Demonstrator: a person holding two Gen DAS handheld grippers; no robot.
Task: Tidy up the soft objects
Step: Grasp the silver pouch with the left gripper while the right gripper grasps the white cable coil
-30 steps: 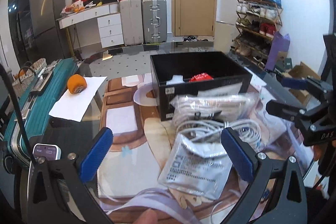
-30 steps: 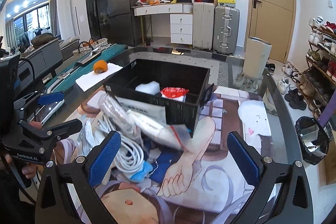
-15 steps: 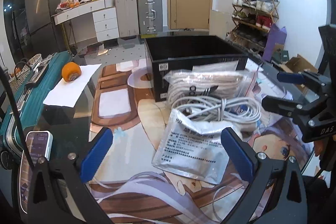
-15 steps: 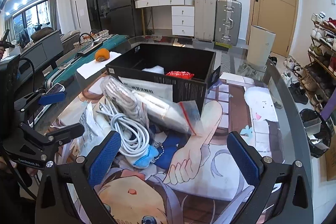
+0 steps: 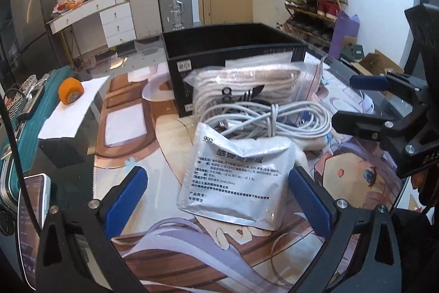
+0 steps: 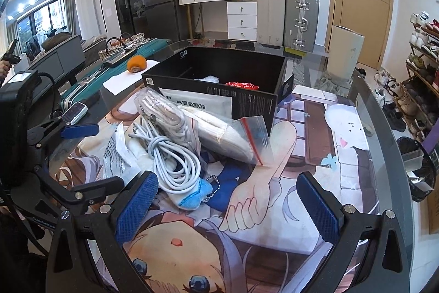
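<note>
The left gripper [image 5: 216,197] hangs low over the worktop [image 5: 71,183] with its blue-padded fingers [image 5: 124,195] spread wide and gripping nothing. Between them lies a silver foil sachet [image 5: 238,177] printed with black text, flat on the illustrated mat [image 5: 356,161], its near edge just ahead of the pads. Behind the sachet sits a coil of white cable [image 5: 277,120], and behind that a clear zip bag of cream-coloured socks [image 5: 247,84] leans against the front wall of the black storage box [image 5: 233,45].

The right gripper [image 6: 227,205] is also spread wide and empty, held above the mat [image 6: 274,216]. Its left finger [image 6: 137,205] is just beside the white cable coil [image 6: 175,164] and a small blue plush keychain [image 6: 197,192] with a ball chain. The sock bag [image 6: 208,128], with a red zip strip, lies tilted against the black box [image 6: 219,92]; a white packet [image 6: 194,103] with printed characters stands between the bag and the box wall. Inside the box a red packet [image 6: 241,85] and something white show above the rim.

To the side, an orange roll [image 5: 70,90] rests on a white paper sheet [image 5: 71,114], and a phone [image 5: 33,199] lies at the worktop's edge. Each gripper appears at the margin of the other's view.
</note>
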